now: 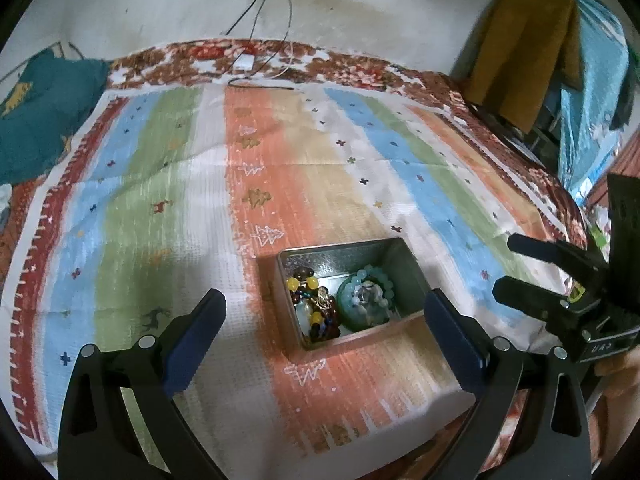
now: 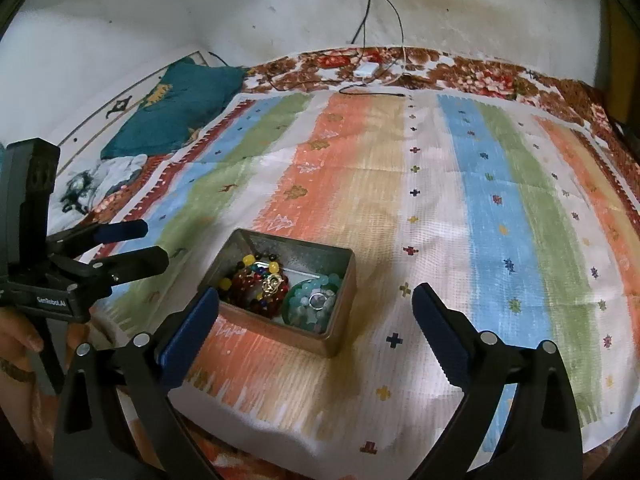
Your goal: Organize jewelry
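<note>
An open metal tin sits on the striped cloth near its front edge. Inside lie dark red and yellow bead strings and a pale green bead bracelet with a ring on it. My left gripper is open and empty, held above the tin's near side. It shows at the left of the right wrist view. My right gripper is open and empty above the tin's front right. It shows at the right of the left wrist view.
The striped cloth covers a floral bedspread. A teal pillow lies at the back left. A white charger with cables lies at the back by the wall. Draped cloths hang at the right.
</note>
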